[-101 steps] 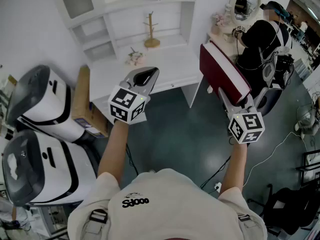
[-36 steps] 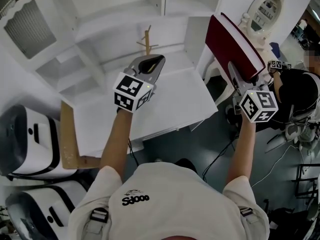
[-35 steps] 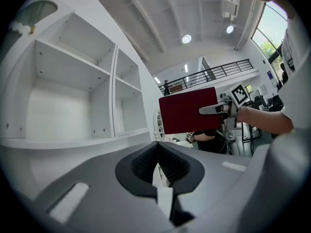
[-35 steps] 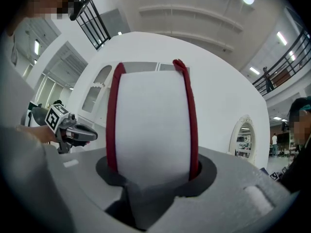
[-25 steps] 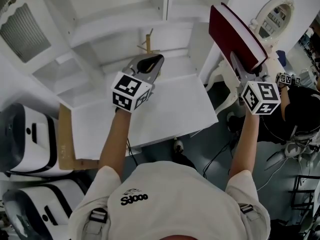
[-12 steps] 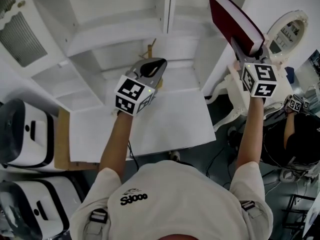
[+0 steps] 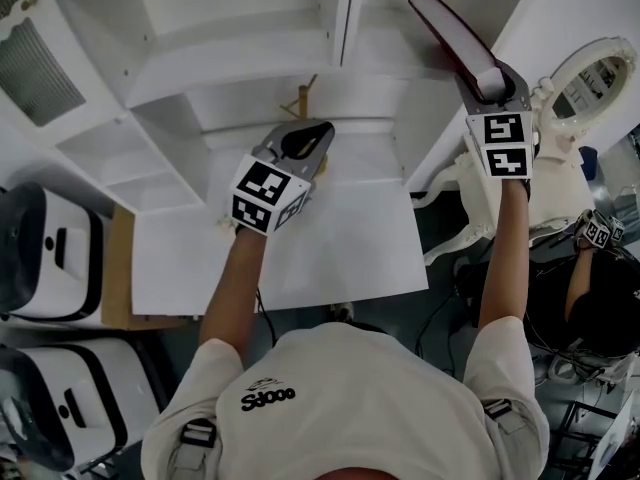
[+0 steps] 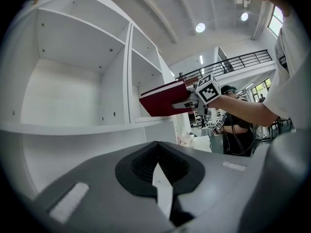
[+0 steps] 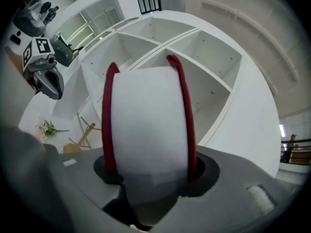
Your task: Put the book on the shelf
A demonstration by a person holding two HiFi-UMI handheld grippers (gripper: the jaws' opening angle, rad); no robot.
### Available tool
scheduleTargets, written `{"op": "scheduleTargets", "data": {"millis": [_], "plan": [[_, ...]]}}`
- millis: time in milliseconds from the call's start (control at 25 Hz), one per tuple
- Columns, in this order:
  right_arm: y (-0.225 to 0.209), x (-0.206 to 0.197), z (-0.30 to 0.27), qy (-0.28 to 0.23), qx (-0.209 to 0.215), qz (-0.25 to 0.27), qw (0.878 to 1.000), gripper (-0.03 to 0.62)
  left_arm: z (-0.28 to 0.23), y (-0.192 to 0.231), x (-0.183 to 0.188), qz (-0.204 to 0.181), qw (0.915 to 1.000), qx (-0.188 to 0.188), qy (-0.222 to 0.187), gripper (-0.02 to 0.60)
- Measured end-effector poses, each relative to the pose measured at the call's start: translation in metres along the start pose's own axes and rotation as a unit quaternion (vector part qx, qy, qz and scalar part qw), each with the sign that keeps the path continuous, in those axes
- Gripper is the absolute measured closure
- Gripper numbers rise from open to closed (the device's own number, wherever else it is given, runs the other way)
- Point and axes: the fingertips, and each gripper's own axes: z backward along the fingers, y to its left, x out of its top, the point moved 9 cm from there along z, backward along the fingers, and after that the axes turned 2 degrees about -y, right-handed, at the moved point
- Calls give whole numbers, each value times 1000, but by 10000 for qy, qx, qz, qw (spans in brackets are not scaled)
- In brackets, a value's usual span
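Right fingers [image 9: 229,191] opening around book [image 9: 146,115] | left fingers [image 8: 92,193] closed, empty | book's front edge entering open shelf [image 7: 345,18] compartment

We are seeing bright, even light falling from round ceiling lamps [image 8: 199,27], white shelves [image 7: 250,48] glaring softly, both gripper views bending and darkening at their rims
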Motion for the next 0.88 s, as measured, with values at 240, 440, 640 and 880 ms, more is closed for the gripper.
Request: {"op": "scheduleTargets", "data": {"millis": [240,440,640,880], "plan": [[10,-2,-27,222,295,402,9985,284,-3,2,-12,134,9998,125,120,563],[21,-2,-43,479,508,794,9944,199,-4,6,-22,216,9992,215,248,563],[26,1,-62,797,652,1170,9878,167,-7,8,-28,284,9988,239,317,563],[24,3,-73,1019,966,1137,9836,148,-13,10,-36,351,9985,178,389,563]]}}
